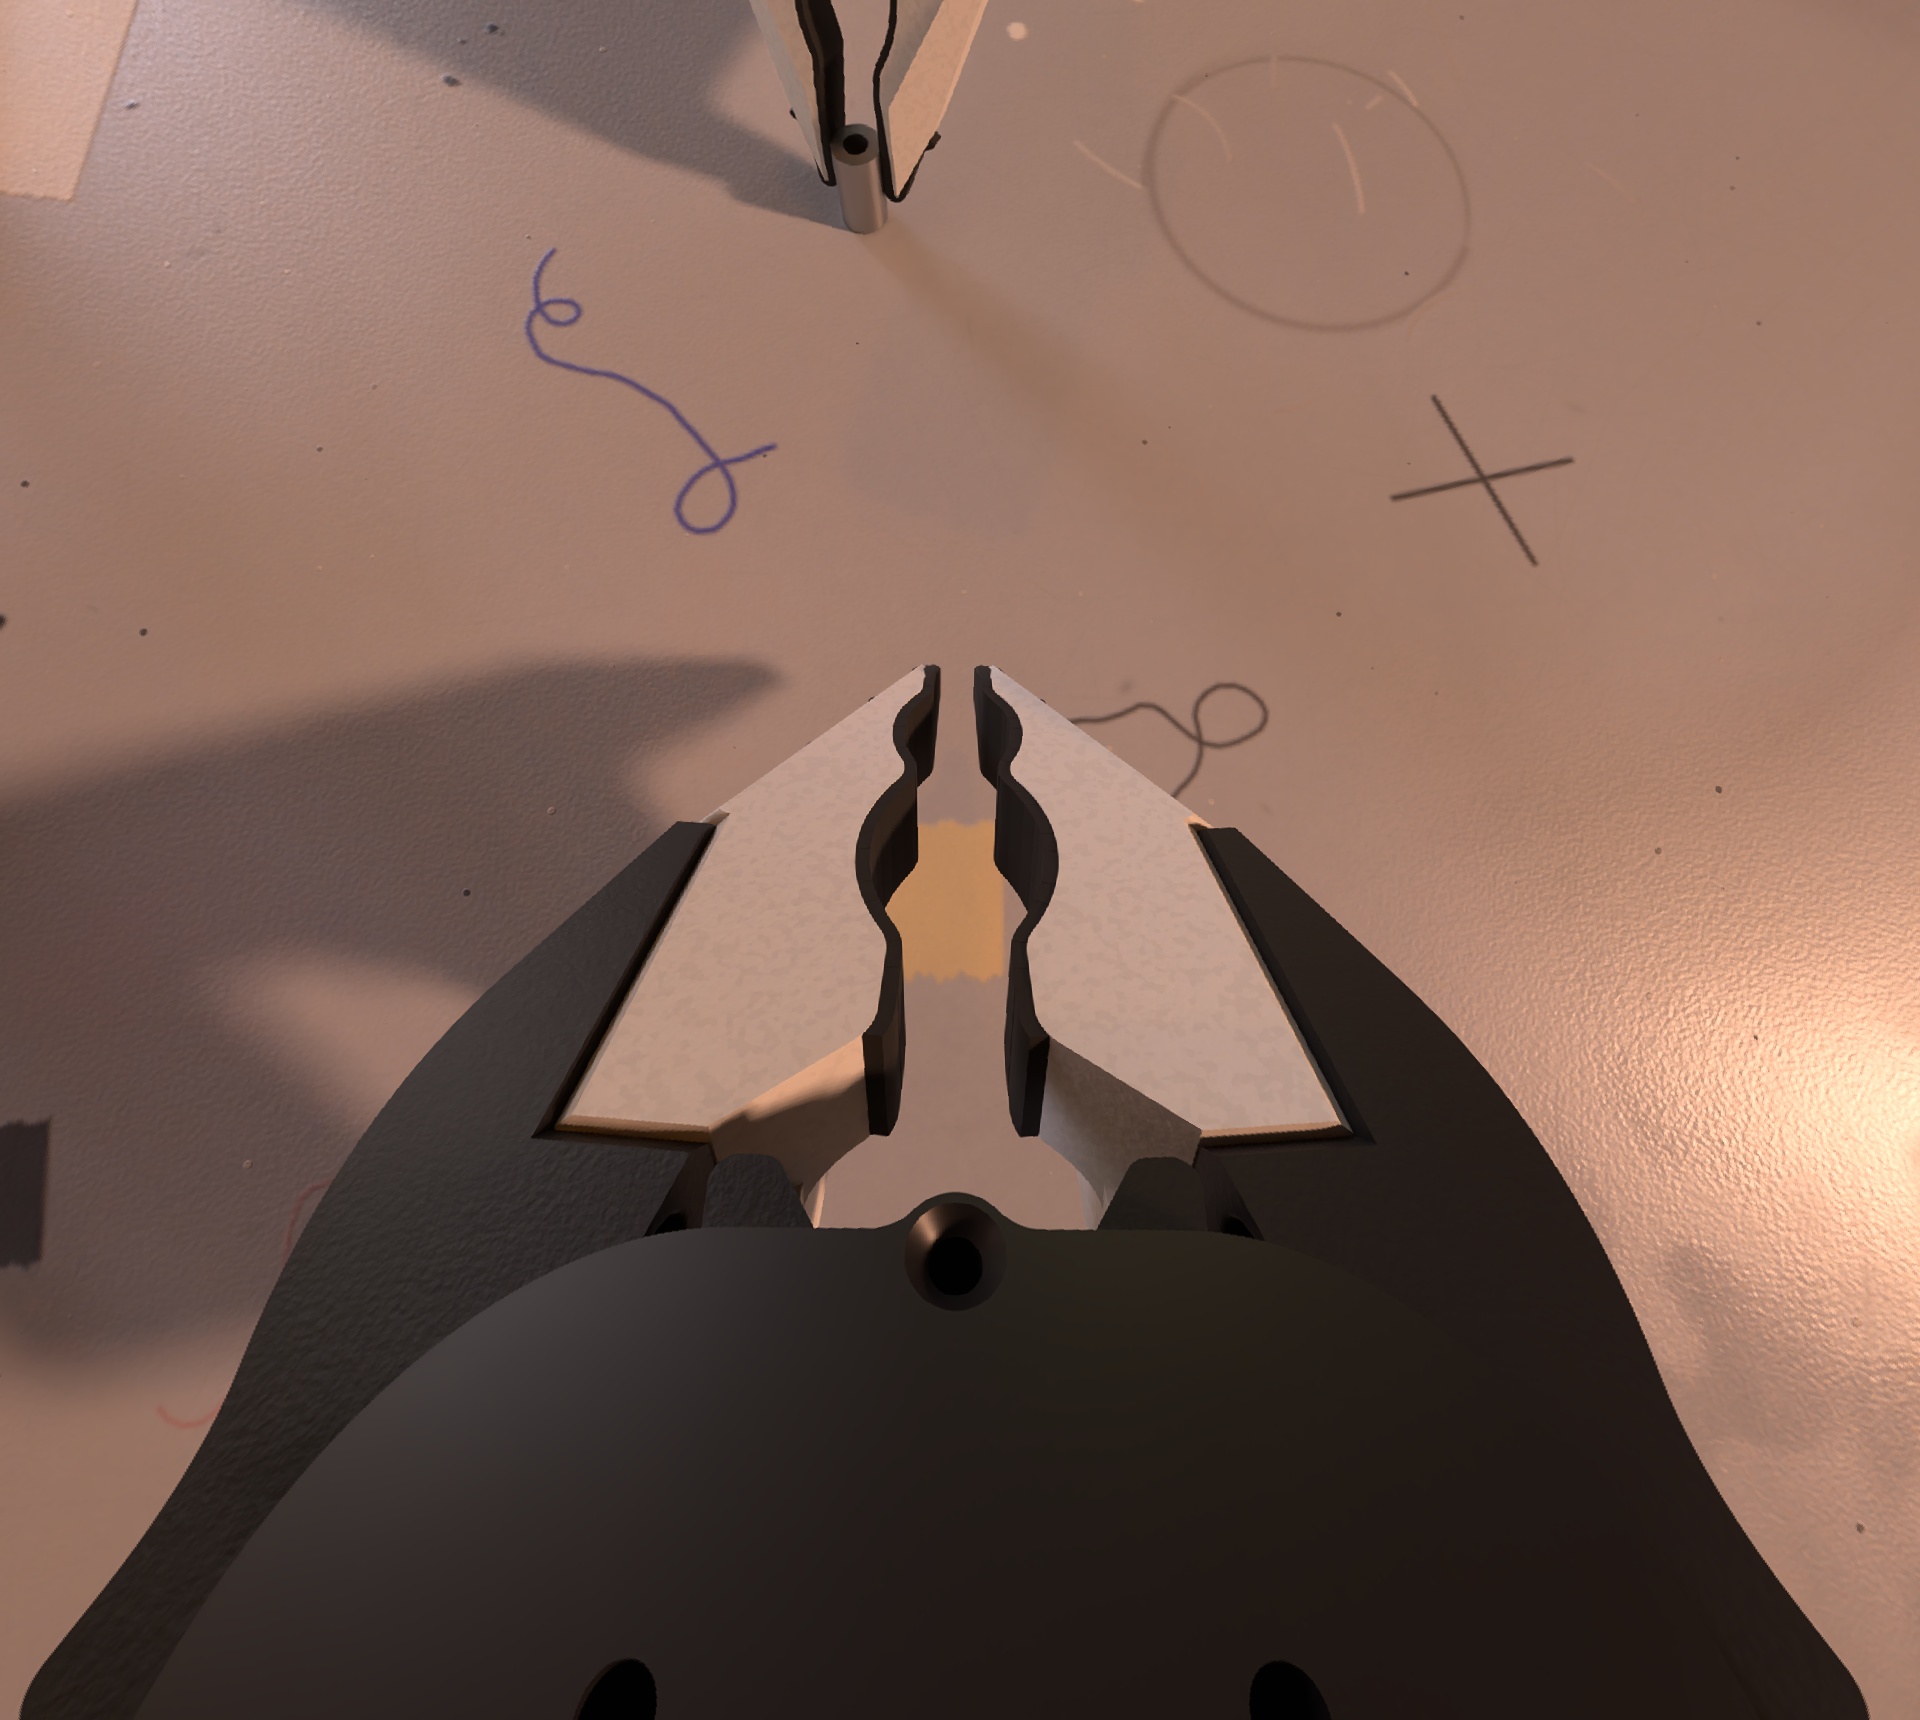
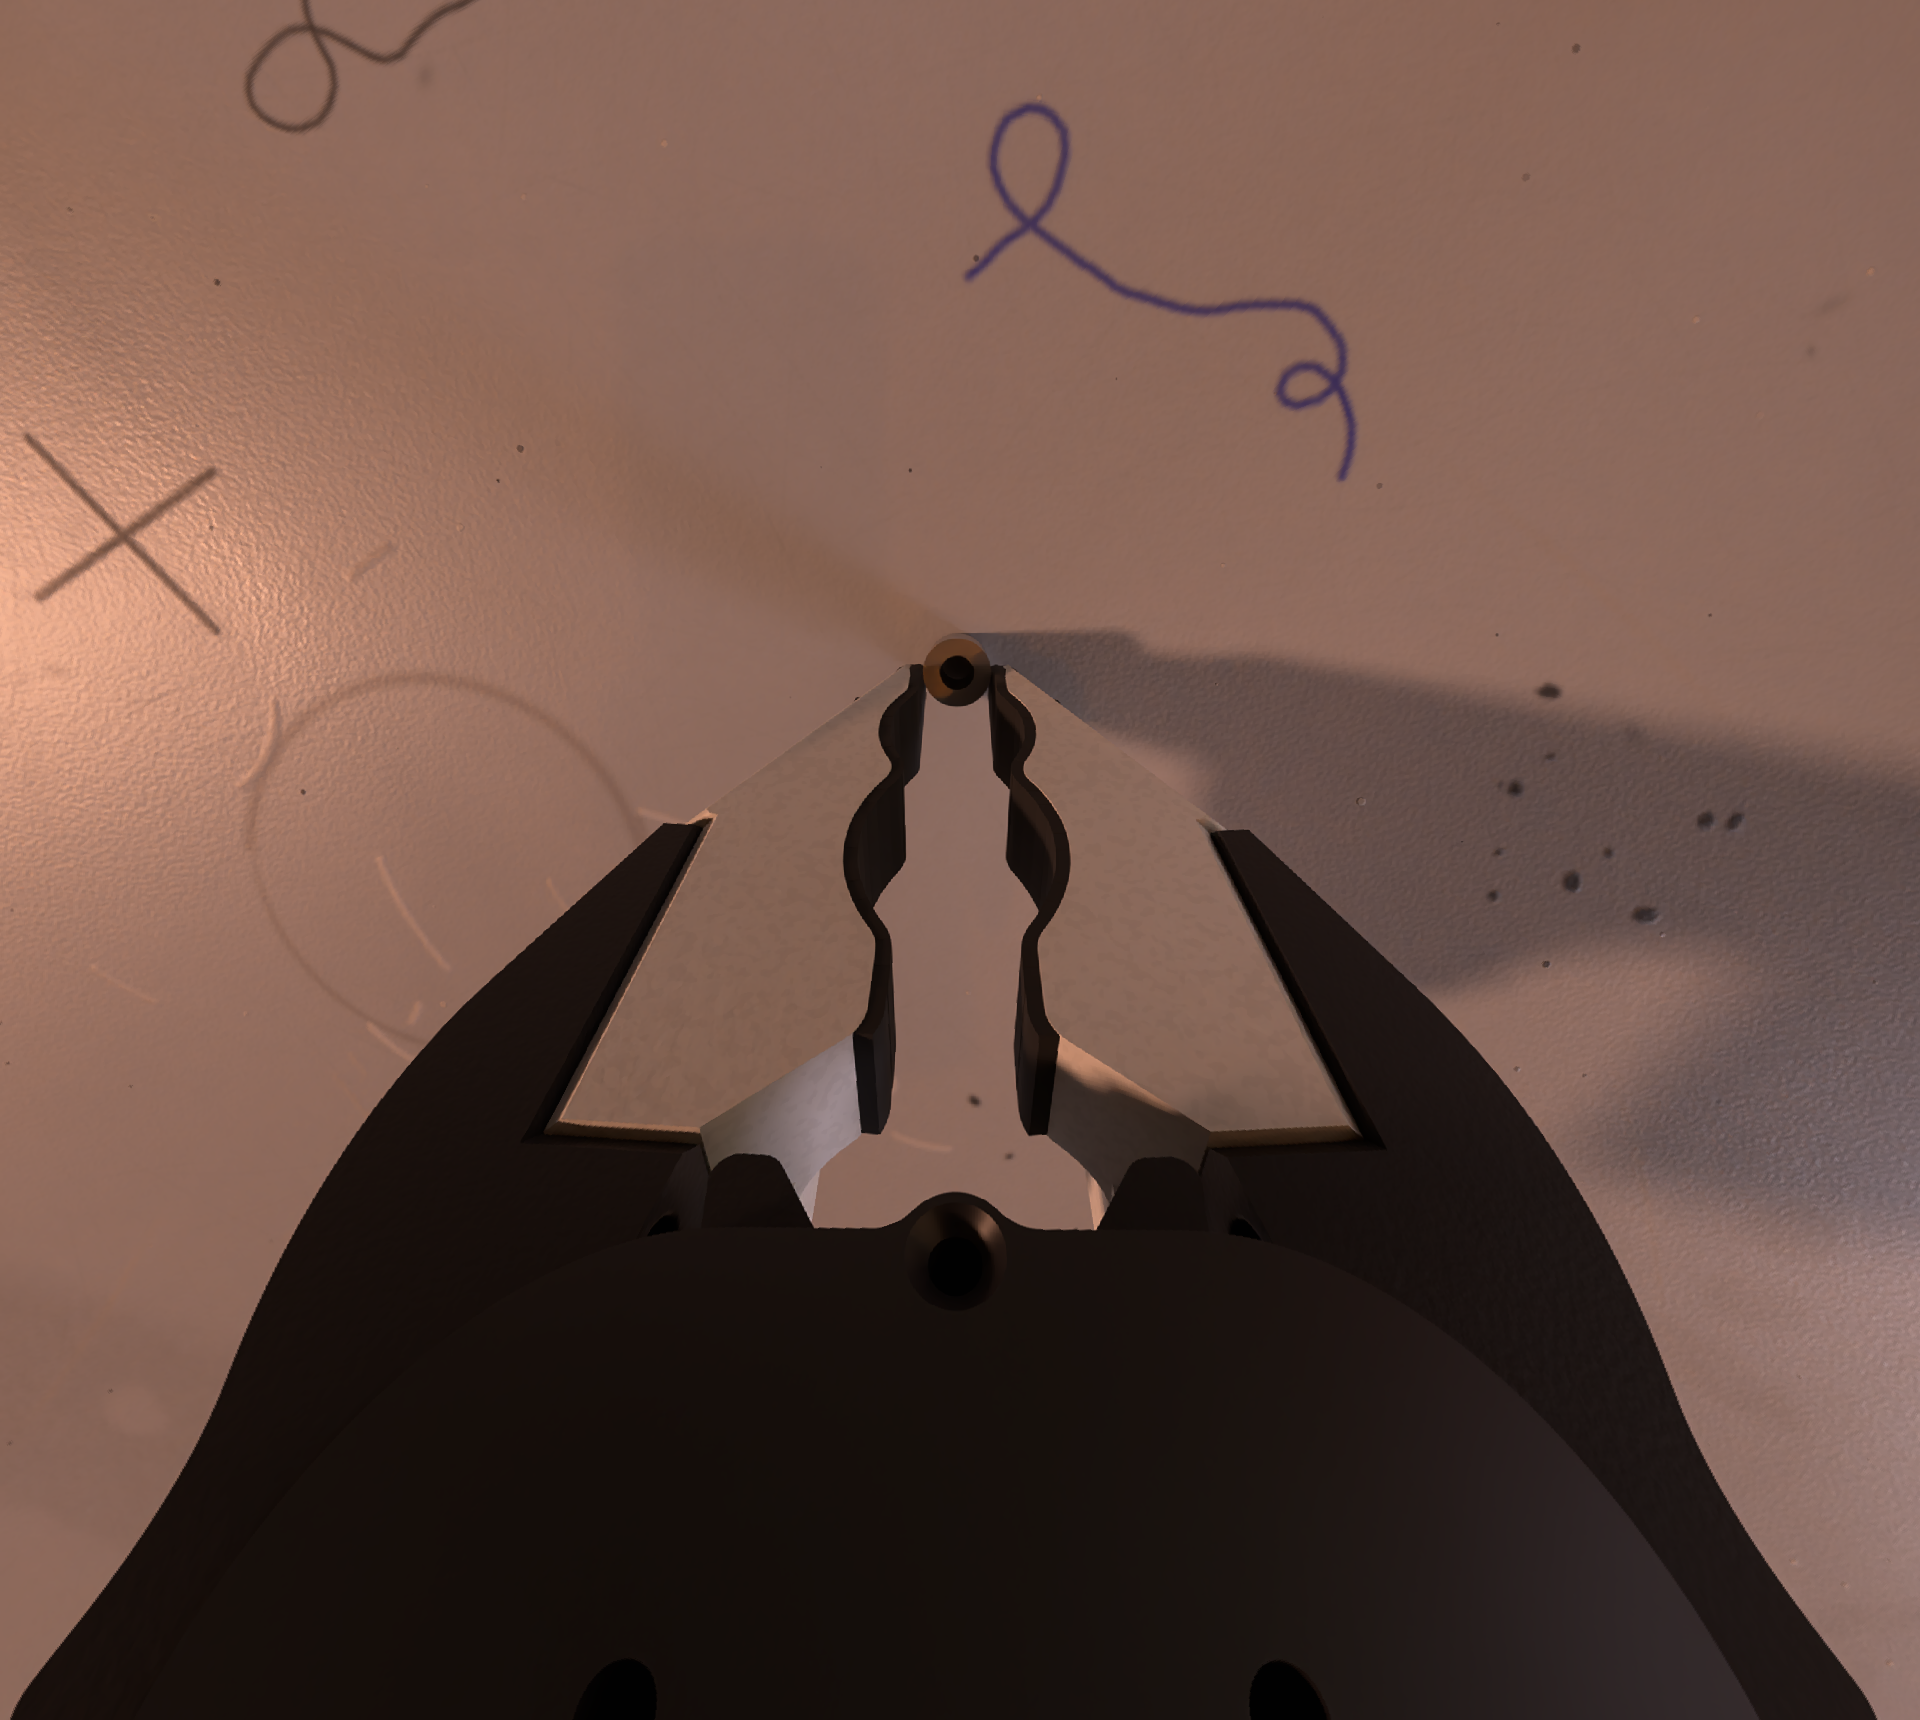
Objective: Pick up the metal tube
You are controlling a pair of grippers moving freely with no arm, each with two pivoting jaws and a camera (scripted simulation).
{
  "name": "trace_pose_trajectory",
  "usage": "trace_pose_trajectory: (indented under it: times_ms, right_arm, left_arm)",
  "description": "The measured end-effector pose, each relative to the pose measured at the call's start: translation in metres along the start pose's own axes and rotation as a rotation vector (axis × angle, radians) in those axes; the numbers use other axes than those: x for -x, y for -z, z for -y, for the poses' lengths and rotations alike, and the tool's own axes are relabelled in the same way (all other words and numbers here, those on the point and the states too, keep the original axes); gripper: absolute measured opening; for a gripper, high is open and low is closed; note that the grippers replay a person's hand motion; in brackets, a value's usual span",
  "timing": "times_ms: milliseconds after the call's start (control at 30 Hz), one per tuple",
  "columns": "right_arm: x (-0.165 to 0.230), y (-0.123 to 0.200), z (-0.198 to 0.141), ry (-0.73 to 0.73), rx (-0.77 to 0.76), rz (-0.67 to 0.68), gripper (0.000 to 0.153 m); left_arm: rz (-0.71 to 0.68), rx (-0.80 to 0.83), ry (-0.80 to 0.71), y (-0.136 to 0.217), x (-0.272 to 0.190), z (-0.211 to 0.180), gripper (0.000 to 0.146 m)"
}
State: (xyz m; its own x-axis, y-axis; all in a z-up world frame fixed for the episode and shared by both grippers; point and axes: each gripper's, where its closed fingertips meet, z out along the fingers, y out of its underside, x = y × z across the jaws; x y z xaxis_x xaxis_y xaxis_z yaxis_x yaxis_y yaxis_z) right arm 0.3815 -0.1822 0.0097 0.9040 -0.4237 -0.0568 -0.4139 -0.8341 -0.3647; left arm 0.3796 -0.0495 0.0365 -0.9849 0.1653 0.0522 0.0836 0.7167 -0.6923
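**Metal tube pinched upright at the right gripper's tips**

Metal tube [image 2: 956, 671] stands upright on the table [image 2: 727, 382], clamped between the fingertips of the right gripper [image 2: 956, 678]; the left wrist view shows it [image 1: 860, 179] with its lower end at the surface. The left gripper [image 1: 956, 683] is well apart from it, fingers nearly together on nothing. Around lie a blue scribble [image 1: 644, 397], a drawn cross [image 1: 1481, 475], a pencilled circle [image 1: 1307, 193], dark specks [image 2: 1600, 849] and yellow tape [image 1: 948, 901].
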Motion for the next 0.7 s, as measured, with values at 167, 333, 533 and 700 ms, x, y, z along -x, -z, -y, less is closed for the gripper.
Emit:
trace_pose_trajectory:
  times_ms: [167, 333, 533, 700]
  right_arm:
    - [0.001, 0.005, 0.005, 0.002, -0.040, 0.012, 0.012]
    - [0.010, 0.020, 0.028, 0.006, -0.201, 0.075, 0.012]
    - [0.024, 0.038, 0.058, -0.030, -0.414, 0.209, 0.012]
    - [0.036, 0.045, 0.073, -0.035, -0.500, 0.306, 0.012]
  left_arm:
    - [0.007, -0.008, 0.000, 0.000, 0.001, 0.001, 0.006]
    - [0.065, -0.051, -0.047, 0.003, 0.003, 0.014, 0.010]
    - [0.211, -0.031, -0.186, -0.003, 0.006, 0.027, 0.021]
    - [0.317, -0.057, -0.266, 0.000, 0.010, 0.041, 0.027]
